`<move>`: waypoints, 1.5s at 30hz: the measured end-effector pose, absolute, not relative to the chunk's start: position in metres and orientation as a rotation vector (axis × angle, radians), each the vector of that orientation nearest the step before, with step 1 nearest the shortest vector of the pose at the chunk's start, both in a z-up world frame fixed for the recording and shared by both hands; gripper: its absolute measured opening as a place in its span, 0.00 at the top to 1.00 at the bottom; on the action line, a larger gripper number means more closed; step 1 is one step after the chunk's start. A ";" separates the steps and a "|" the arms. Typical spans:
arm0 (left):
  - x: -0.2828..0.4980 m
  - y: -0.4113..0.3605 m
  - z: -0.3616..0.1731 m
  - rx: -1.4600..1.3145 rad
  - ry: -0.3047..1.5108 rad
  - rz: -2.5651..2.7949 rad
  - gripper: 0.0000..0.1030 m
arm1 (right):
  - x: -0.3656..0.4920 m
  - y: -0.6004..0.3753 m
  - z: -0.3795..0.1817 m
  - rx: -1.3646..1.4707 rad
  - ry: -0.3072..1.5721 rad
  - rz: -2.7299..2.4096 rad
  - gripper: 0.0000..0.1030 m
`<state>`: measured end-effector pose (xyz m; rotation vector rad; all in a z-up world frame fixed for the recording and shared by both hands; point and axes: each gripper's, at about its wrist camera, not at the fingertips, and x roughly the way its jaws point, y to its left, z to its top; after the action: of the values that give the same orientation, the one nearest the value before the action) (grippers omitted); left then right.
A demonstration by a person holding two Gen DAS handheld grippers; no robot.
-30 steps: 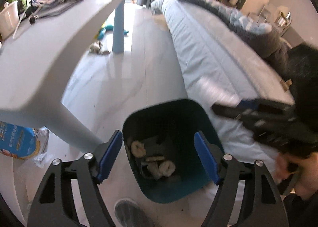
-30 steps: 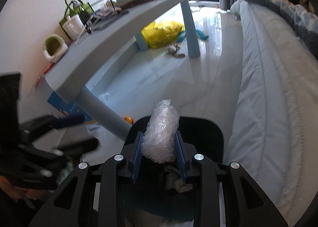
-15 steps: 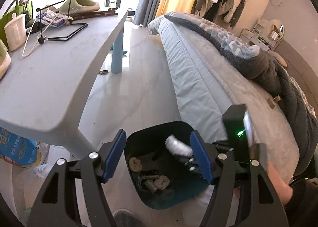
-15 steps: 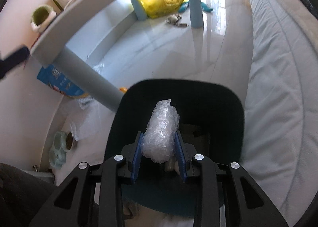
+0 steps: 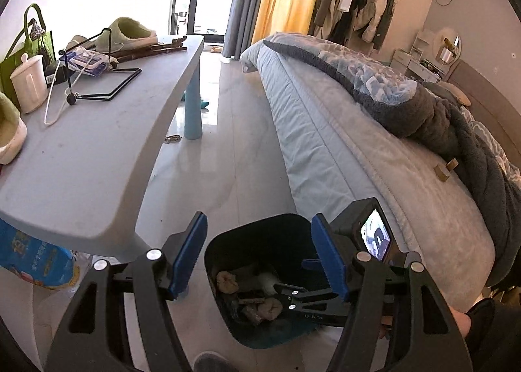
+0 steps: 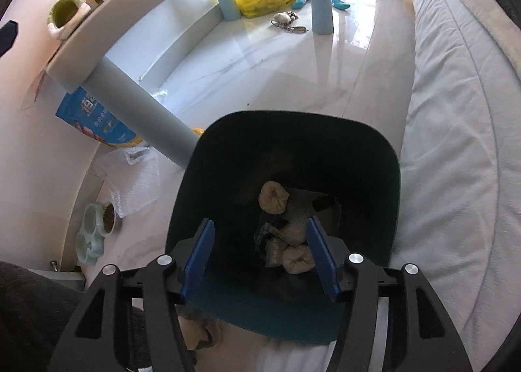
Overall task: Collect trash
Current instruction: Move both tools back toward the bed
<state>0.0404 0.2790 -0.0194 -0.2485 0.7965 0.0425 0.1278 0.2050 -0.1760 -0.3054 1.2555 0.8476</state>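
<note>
Right gripper [image 6: 260, 254], low in frame, has just been opening and is empty over the bin [image 6: 228, 157]. The plastic wad [image 6: 298, 225] lies inside. Left gripper [image 5: 259, 258] gapes, empty.

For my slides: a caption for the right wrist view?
Open right gripper above the dark teal plastic bin, crumpled clear plastic wrap lying inside among tan wads.

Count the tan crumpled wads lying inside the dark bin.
2 show clearly in the bin, seen from the right wrist: one wad toward the far side of the pile, one wad nearer, beside the right blue pad. Others may be buried under the trash.
</note>
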 end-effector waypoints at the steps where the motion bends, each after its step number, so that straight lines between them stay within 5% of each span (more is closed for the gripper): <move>1: 0.041 0.279 -0.018 -0.251 0.792 0.047 0.34 | 0.128 0.204 -0.173 -0.299 1.248 0.850 0.36; 14: 0.049 0.262 0.003 -0.253 0.764 0.061 0.32 | 0.133 0.173 -0.105 -0.215 1.065 0.892 0.28; 23: 0.054 0.225 0.018 -0.199 0.718 0.028 0.20 | 0.139 0.132 -0.059 -0.208 0.899 0.844 0.24; 45: 0.088 0.109 0.035 -0.158 0.632 -0.127 0.09 | 0.170 -0.030 -0.015 -0.174 0.737 0.606 0.16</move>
<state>0.0877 0.1094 0.0354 -0.1583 0.6322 -0.1271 0.1699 -0.0298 -0.0154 -0.1740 0.7372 0.6062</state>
